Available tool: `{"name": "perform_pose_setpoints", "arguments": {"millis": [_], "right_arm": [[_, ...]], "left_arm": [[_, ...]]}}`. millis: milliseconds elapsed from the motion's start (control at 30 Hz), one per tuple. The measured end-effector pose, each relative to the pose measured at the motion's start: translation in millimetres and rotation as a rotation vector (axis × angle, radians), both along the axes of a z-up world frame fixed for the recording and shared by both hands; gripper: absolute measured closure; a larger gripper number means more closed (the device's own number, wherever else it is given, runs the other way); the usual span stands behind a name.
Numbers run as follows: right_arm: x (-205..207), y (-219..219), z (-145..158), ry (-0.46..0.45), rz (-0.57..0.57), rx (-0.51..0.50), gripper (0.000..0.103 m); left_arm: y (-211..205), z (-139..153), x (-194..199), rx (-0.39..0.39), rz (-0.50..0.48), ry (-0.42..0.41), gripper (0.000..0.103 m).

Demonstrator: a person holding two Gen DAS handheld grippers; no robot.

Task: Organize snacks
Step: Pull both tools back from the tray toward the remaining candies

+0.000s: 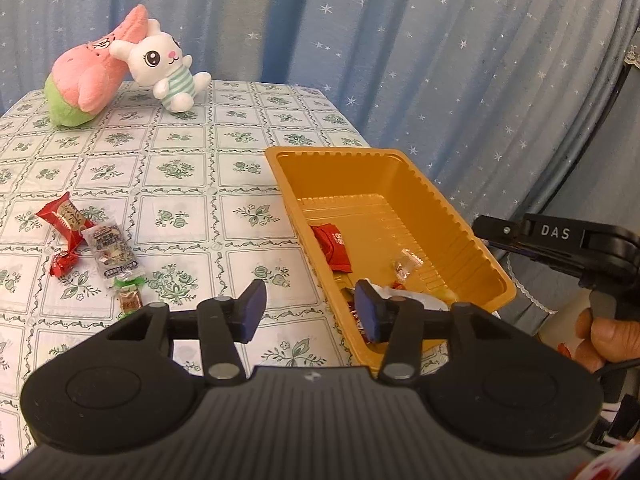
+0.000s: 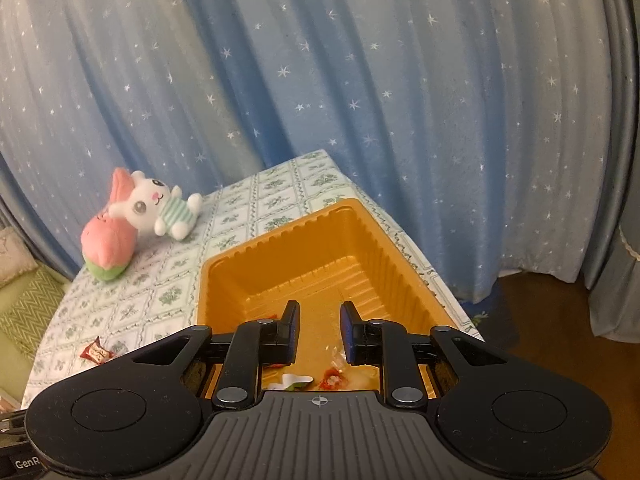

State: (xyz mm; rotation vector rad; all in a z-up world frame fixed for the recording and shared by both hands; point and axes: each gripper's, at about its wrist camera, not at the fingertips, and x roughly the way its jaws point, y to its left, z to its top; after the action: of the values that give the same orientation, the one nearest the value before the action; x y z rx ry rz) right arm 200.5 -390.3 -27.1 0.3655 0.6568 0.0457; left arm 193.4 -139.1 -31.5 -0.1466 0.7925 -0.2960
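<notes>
Left tongs (image 1: 308,312) hang parted with nothing between them, right over the near rim of the gold tray (image 1: 472,216), probably because that's the drop spot. Right tongs (image 2: 319,330) sit narrow and empty above the same tray. A few wrapped snacks (image 1: 100,246) lie loose on the worktop (image 1: 240,168), well left of the tray, so they're likely next.
</notes>
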Motion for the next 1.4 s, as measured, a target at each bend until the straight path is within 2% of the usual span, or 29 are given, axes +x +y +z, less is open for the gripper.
{"name": "perform_pose_setpoints", "arguments": {"millis": [367,633,1000,1067,1133,1400], "right_arm": [[-33.9,-1.5,14.5,0.009,-0.035,0.027,0.08],[-66.7,26.9,26.5,-0.016,0.008,0.017,0.08],[-105.2,78.7,16.0,0.043,0.072,0.036,0.079],[-110.2,88.1,14.3,0.05,0.085,0.032,0.075],[-115.4,96.3,13.4,0.05,0.097,0.028,0.061],[-126.3,126.0,13.4,0.061,0.147,0.004,0.051]], "left_arm": [[21.0,6.4,-28.0,0.002,0.028,-0.01,0.056],[57.2,13.3,-64.1,0.024,0.078,-0.022,0.055],[109.8,21.3,-107.3,0.051,0.164,-0.024,0.053],[117.7,22.4,-113.1,0.059,0.176,-0.028,0.052],[125.6,23.3,-118.5,0.066,0.189,-0.03,0.051],[150.6,25.0,-130.1,0.085,0.234,-0.027,0.044]]}}
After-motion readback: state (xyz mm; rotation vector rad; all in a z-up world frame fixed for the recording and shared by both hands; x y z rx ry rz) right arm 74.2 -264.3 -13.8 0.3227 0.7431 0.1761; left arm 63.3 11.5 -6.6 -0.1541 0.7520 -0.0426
